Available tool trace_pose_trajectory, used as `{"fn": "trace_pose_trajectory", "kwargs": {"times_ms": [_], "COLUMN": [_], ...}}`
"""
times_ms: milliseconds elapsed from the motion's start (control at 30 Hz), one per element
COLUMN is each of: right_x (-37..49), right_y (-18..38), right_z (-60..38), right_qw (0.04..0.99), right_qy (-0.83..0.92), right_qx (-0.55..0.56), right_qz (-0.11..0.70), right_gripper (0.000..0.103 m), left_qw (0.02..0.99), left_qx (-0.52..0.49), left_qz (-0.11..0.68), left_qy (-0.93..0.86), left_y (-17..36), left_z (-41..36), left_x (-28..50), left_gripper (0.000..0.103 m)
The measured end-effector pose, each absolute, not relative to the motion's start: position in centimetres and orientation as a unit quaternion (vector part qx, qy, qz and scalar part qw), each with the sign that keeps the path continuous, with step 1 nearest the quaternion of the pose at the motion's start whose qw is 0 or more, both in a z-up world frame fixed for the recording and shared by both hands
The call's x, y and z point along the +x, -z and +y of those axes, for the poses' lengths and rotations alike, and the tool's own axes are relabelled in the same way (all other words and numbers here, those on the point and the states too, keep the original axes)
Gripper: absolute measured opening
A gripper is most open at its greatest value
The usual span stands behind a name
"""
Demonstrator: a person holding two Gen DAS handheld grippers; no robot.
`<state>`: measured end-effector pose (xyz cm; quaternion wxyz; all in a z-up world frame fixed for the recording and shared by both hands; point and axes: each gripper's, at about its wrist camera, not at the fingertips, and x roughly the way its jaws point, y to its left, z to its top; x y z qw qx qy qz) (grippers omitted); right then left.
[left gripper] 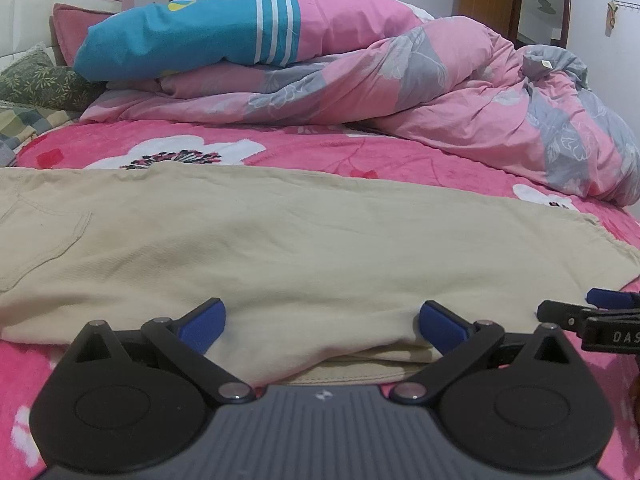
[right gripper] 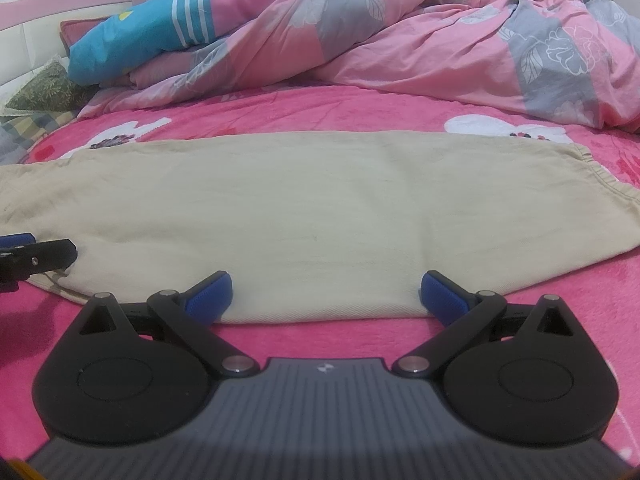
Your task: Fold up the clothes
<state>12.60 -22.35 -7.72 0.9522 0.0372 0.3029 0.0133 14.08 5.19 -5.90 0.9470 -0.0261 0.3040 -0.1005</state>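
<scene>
At the bottom of my left wrist view, the left gripper (left gripper: 322, 322) is spread wide, its blue pads (left gripper: 204, 326) resting at the near edge of the beige trousers (left gripper: 280, 240). My right gripper (right gripper: 326, 294) is equally wide at that same hem. The trousers lie flat across mid-frame on the pink floral blanket (right gripper: 540, 320). Beyond them, in the upper frame, a pink-and-grey duvet (left gripper: 460, 92) is heaped, with a blue striped pillow (left gripper: 180, 40) at upper left.
</scene>
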Motion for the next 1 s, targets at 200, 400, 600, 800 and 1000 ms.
{"fn": "trace_pose_trajectory", "kwargs": {"times_ms": [200,400,600,800,1000], "right_x": [12.6,11.5,7.0,5.7,9.9], "right_y": [7.6,7.0,6.6,6.7,7.5], "right_z": [-22.8,-23.4,-26.9,-33.1,-36.0], "right_qw": [0.952,0.949,0.931,0.883,0.853], "right_qy": [-0.019,-0.017,-0.020,0.008,0.043], "right_qx": [0.051,0.082,0.189,0.367,0.432], "right_qz": [0.303,0.304,0.311,0.292,0.289], "right_gripper": [0.102,0.102,0.102,0.101,0.102], "left_qw": [0.947,0.947,0.947,0.947,0.947], "left_qx": [-0.026,-0.024,-0.023,-0.024,-0.025], "left_qz": [0.304,0.304,0.304,0.304,0.304], "left_qy": [0.100,0.100,0.100,0.100,0.101], "left_y": [5.9,5.9,5.9,5.9,5.9], "left_z": [5.1,5.0,5.0,5.1,5.1], "left_x": [14.1,14.0,14.0,14.0,14.0], "left_gripper": [0.103,0.103,0.103,0.103,0.103]}}
